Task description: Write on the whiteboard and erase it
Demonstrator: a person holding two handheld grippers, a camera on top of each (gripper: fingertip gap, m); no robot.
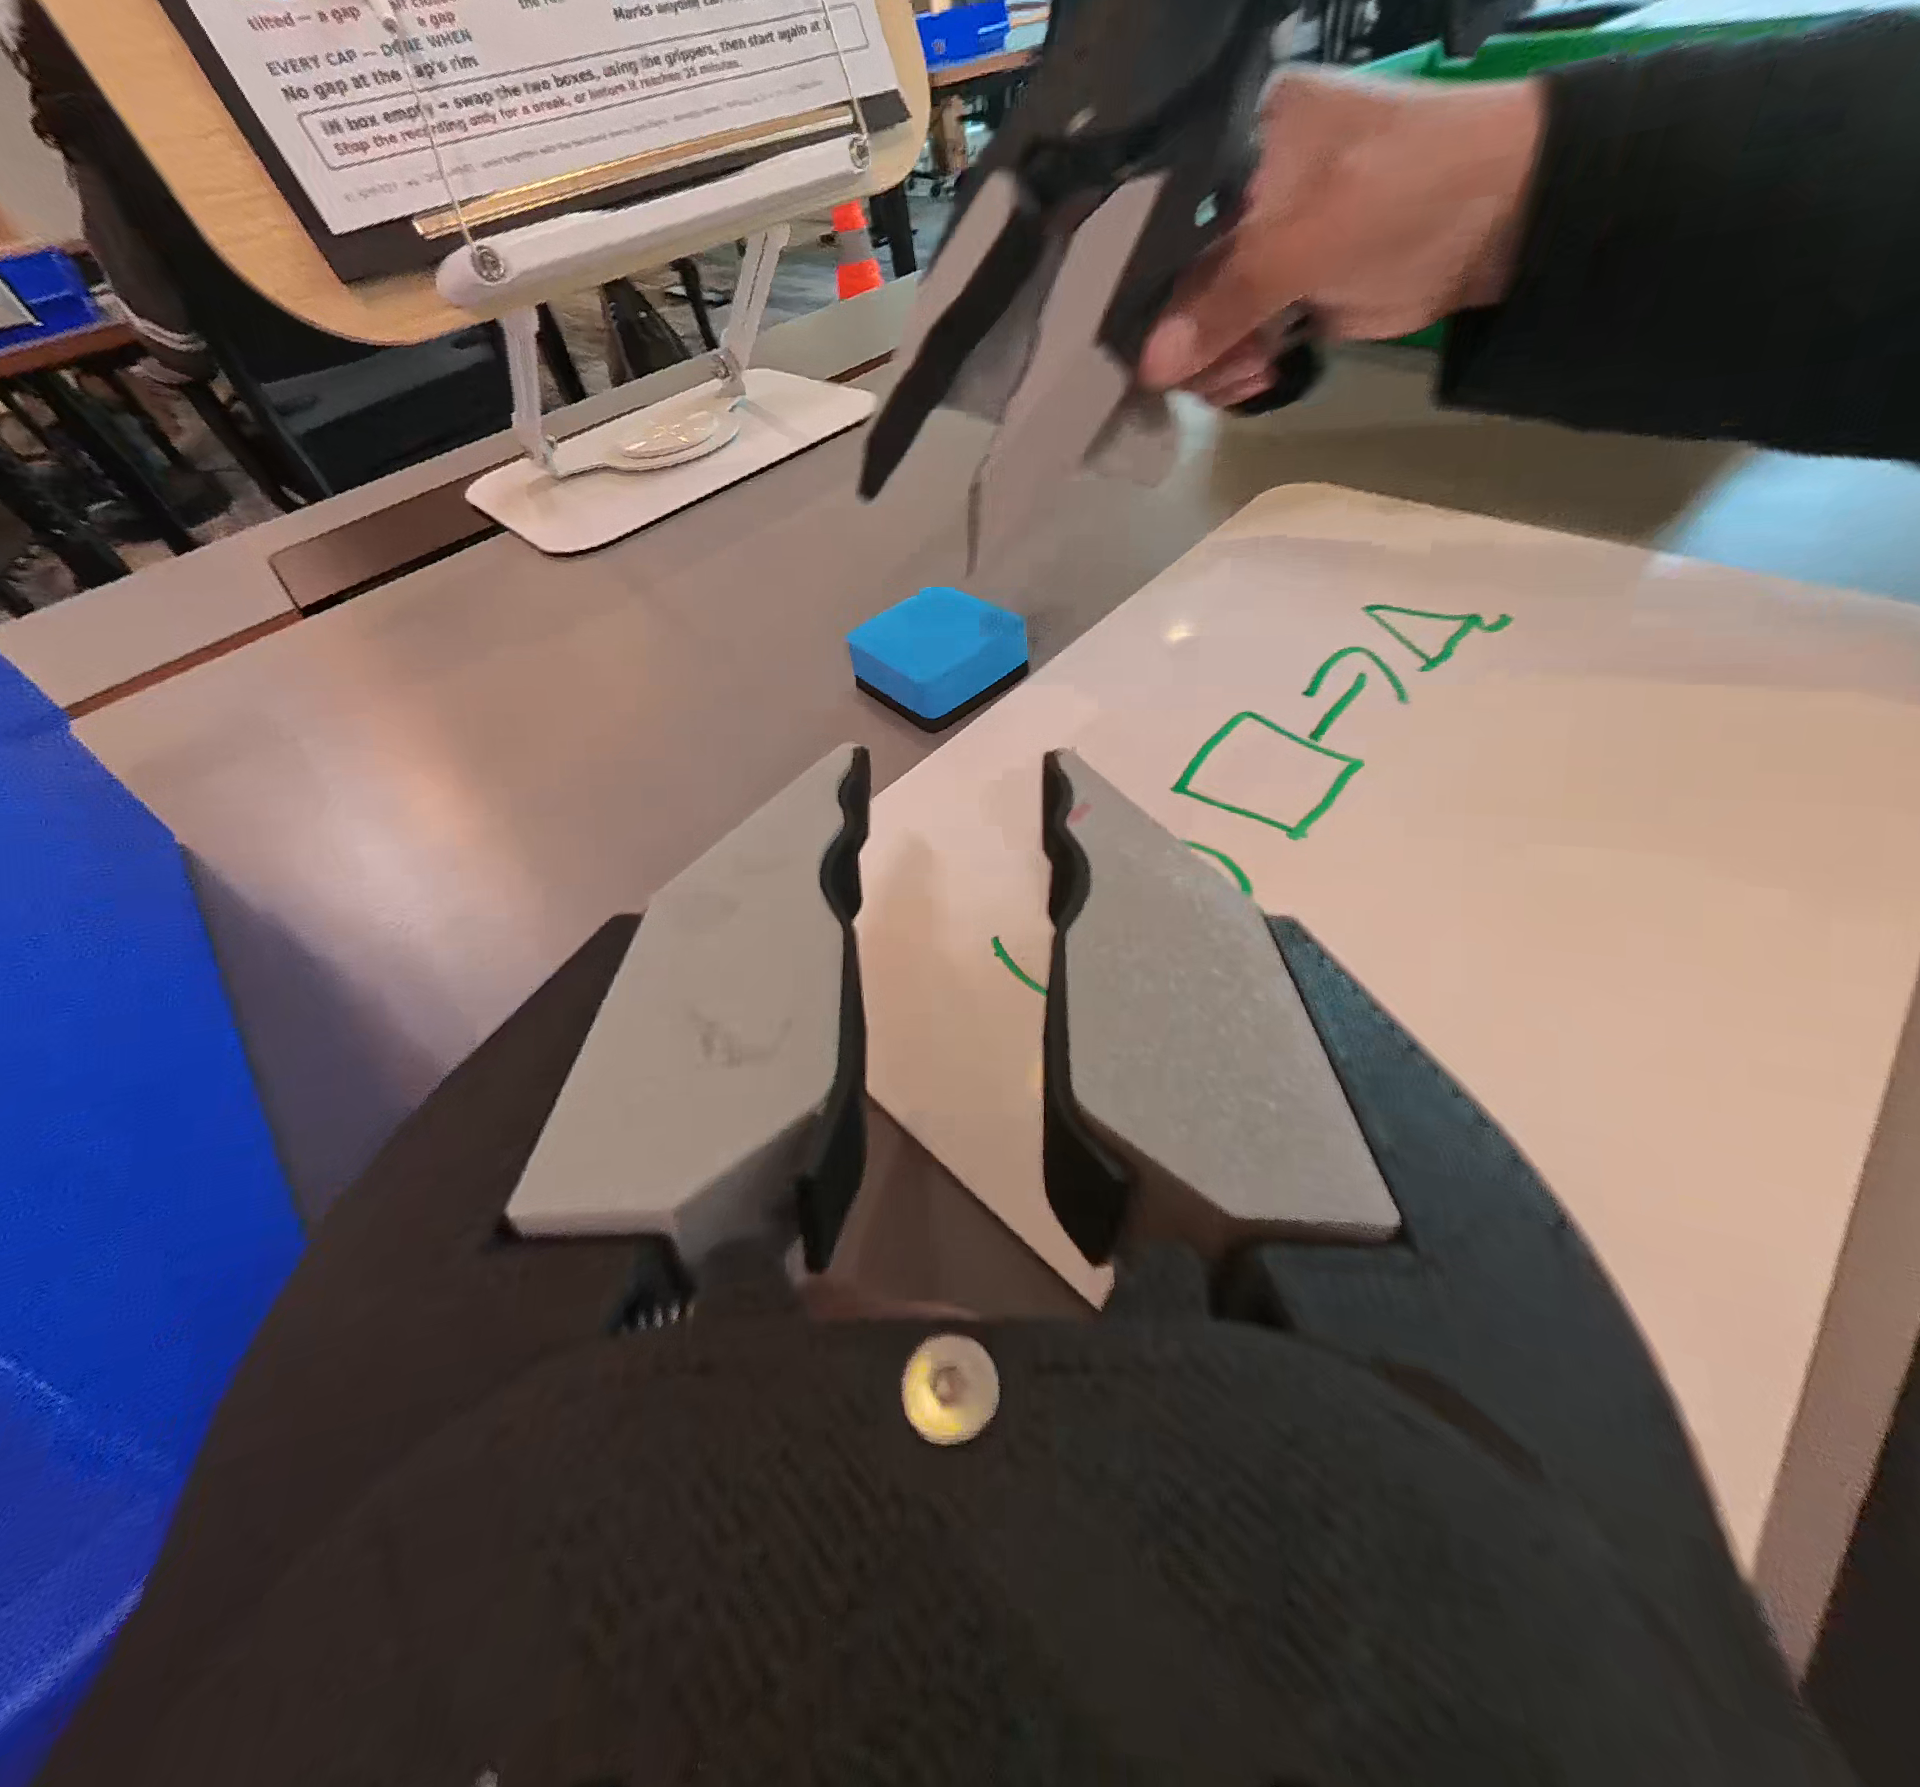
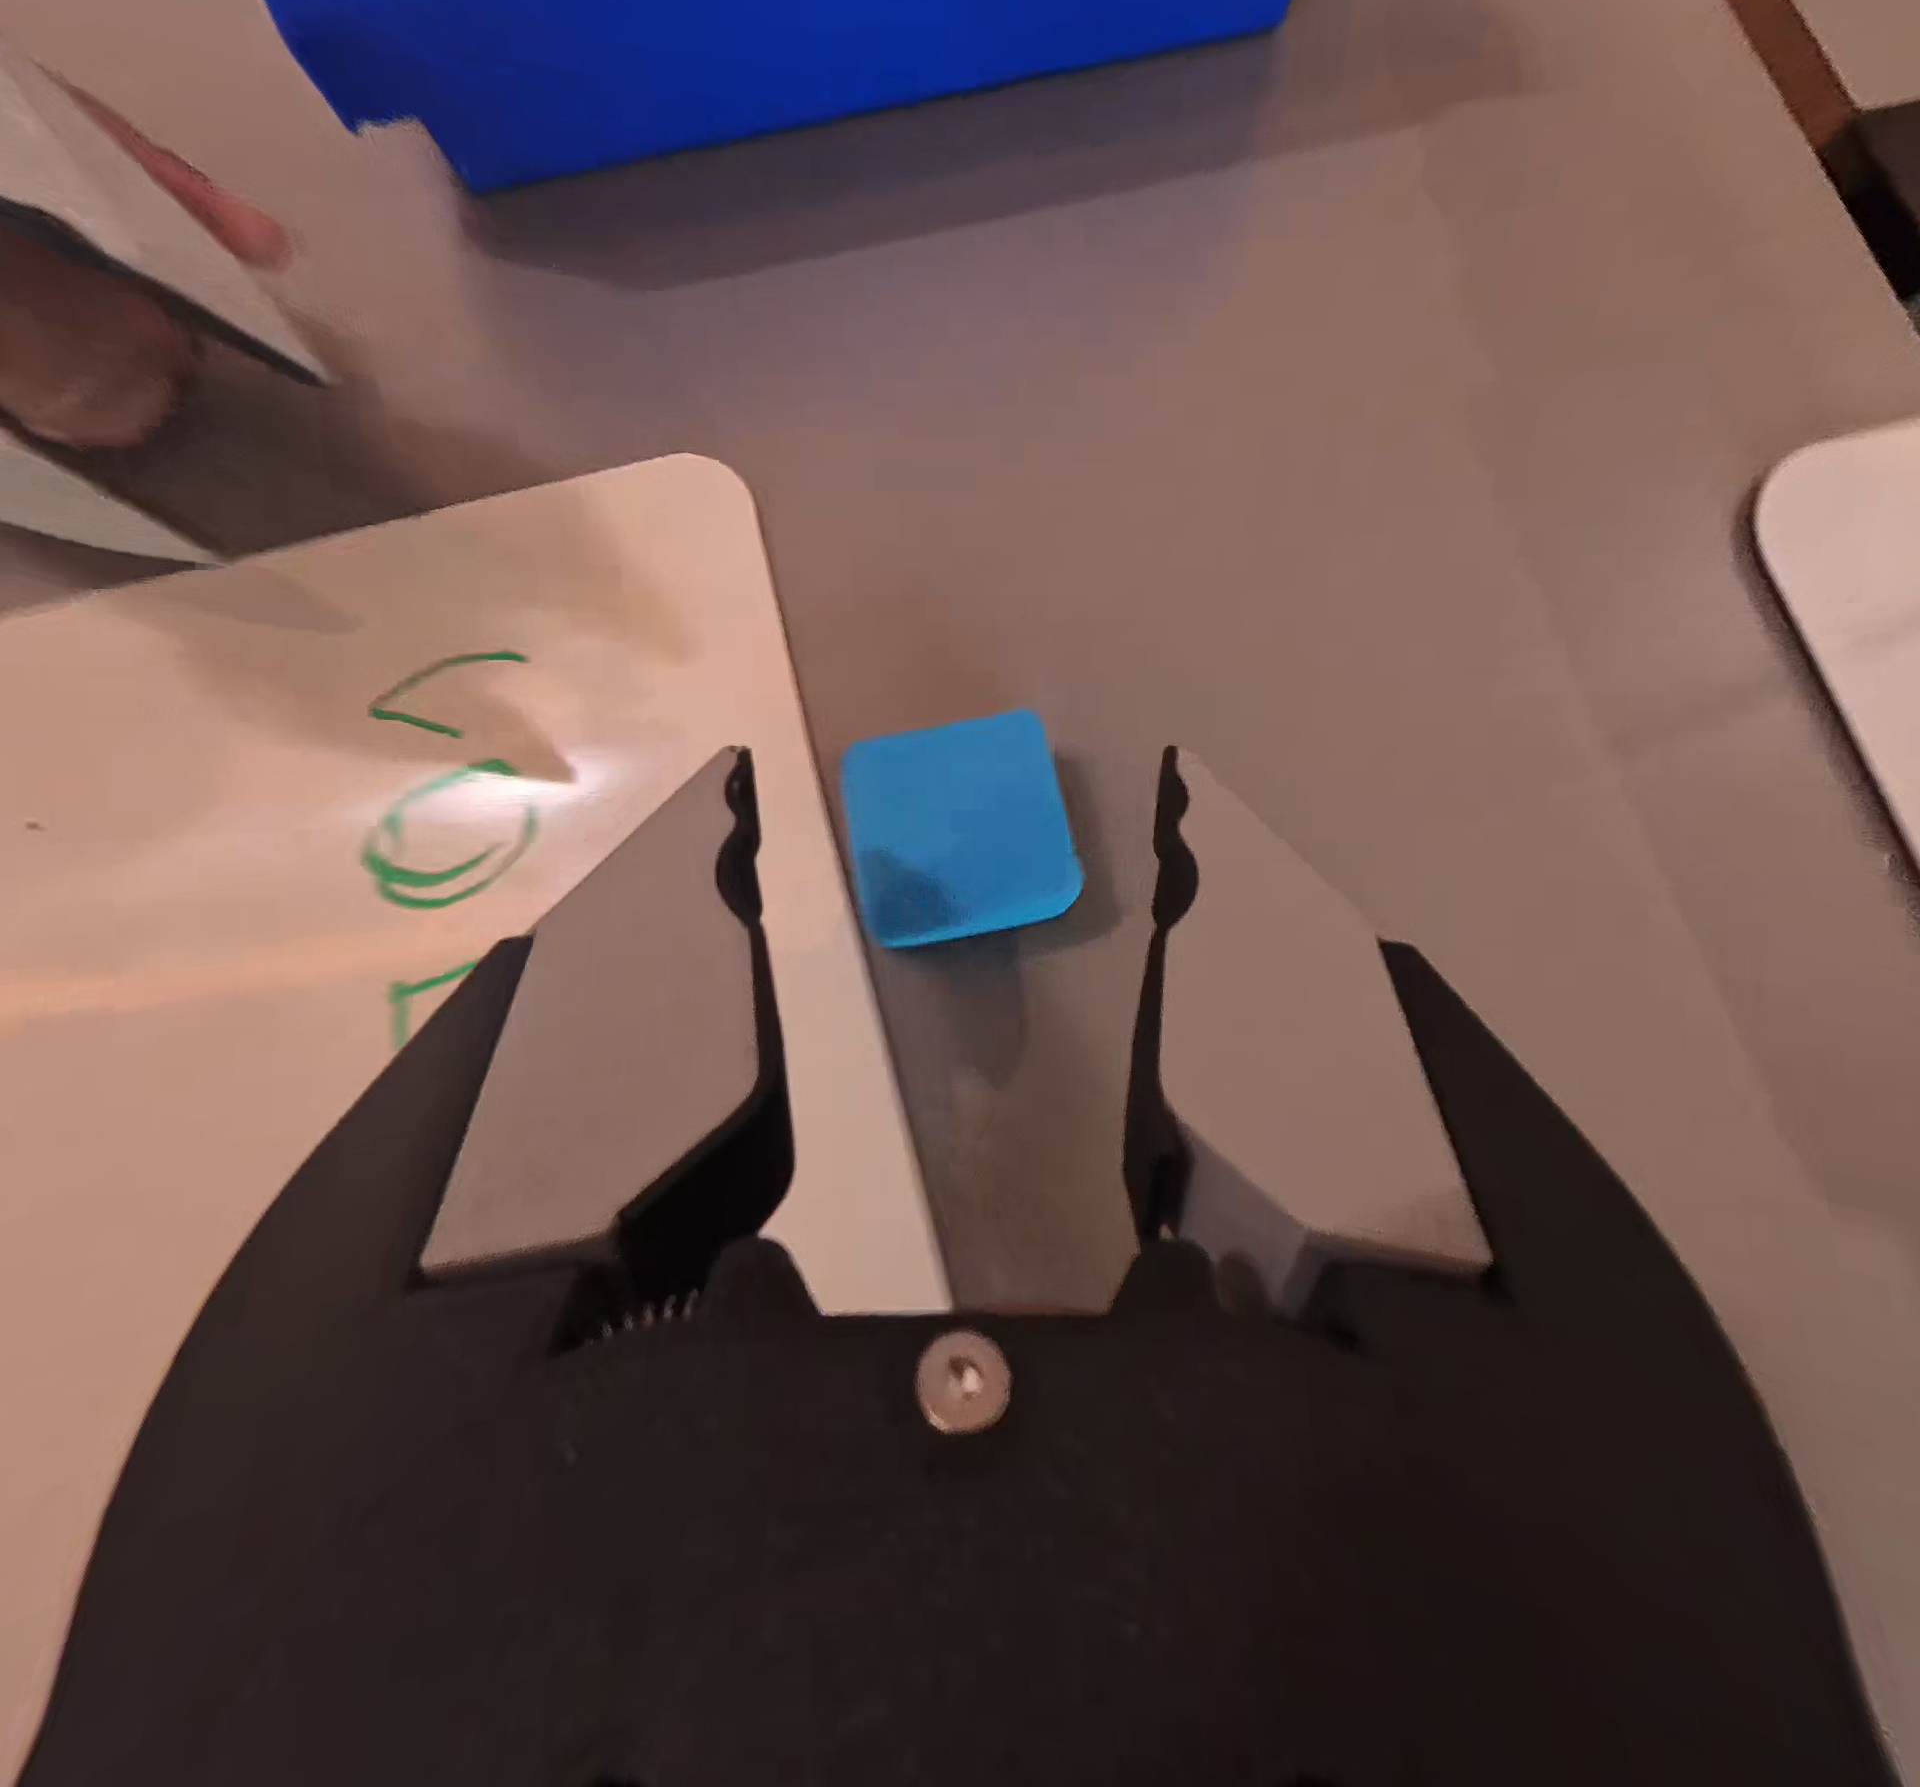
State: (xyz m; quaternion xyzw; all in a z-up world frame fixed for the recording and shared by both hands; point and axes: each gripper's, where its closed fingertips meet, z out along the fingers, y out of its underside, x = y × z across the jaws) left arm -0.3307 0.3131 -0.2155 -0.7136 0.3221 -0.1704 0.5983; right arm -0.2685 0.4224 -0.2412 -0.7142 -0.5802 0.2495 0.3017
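Flat on a grey-brown table top: a white, round-cornered whiteboard carrying green marker drawings, namely a square, an arc, a triangle joined by short strokes, and rings nearer the corner. Just off the board's edge, resting on the table: a small square eraser with a bright blue foam top and a black felt base, felt side down, close against the board edge or touching it, hard to tell which. Above the eraser, seen from its own camera: right gripper, grey fingers with black wavy pads spread wide, the blue block framed between them with clear space on both sides, neither pad touching it, nothing gripped. Same gripper in the left wrist view, blurred, raised over the table behind the eraser and pointing down, gripped by a hand in a dark sleeve. Left gripper low over the near corner of the whiteboard, fingers partly apart, only bare board surface and a green stroke visible in the gap, nothing clamped. Behind the table: a white folding stand supporting a printed instruction sheet on a board. To the side: a deep blue plastic bin.
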